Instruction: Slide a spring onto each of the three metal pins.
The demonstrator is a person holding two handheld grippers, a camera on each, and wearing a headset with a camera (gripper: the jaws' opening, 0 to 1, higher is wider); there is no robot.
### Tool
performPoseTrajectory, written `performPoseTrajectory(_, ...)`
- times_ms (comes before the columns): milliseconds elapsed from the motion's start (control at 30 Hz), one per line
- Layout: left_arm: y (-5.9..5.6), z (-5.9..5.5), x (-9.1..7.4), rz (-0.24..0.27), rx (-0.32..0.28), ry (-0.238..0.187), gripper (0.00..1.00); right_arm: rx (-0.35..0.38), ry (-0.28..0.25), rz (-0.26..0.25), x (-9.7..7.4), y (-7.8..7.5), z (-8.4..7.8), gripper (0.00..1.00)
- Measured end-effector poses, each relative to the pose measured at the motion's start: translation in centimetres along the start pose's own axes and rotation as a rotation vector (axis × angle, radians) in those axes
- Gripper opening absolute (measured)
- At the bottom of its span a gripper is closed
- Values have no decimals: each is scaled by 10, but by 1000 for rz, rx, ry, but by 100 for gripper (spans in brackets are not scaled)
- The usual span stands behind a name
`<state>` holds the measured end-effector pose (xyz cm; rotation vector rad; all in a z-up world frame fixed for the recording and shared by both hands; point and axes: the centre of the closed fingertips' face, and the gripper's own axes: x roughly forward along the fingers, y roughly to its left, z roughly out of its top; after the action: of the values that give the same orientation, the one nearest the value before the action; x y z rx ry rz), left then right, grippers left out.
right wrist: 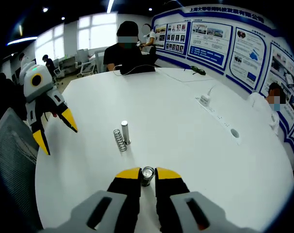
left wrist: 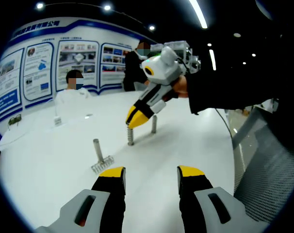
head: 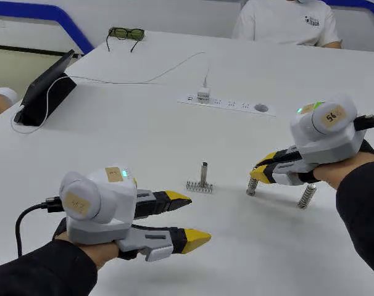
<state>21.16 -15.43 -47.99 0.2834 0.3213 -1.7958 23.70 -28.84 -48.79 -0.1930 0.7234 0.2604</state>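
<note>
A bare metal pin (head: 203, 172) stands upright mid-table, and a loose spring (head: 199, 186) lies flat at its base. Both also appear in the left gripper view, pin (left wrist: 97, 149) and spring (left wrist: 102, 165), and in the right gripper view, pin (right wrist: 124, 132) and spring (right wrist: 119, 140). Two more pins wear springs: one (head: 253, 186) under my right gripper (head: 258, 173), one (head: 307, 196) further right. My right gripper (right wrist: 147, 174) is shut on the top of the nearer sprung pin (right wrist: 147, 180). My left gripper (head: 190, 219) is open and empty, short of the bare pin.
A white power strip (head: 227, 103) with a plugged charger lies beyond the pins. A dark tablet (head: 45, 89) on a stand with a cable sits at the far left, and green glasses (head: 126, 34) at the back. A person (head: 286, 21) sits across the table.
</note>
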Motion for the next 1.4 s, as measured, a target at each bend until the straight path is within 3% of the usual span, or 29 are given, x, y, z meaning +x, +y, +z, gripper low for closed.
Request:
performPoseTrajectory(767,2,-2,0,4,-7,0,43,20,22,4,9,0,-12,14)
performPoseTrajectory(1400,3,2,2,-7,0,-16,43,21,40,-15,0,5,-19,17)
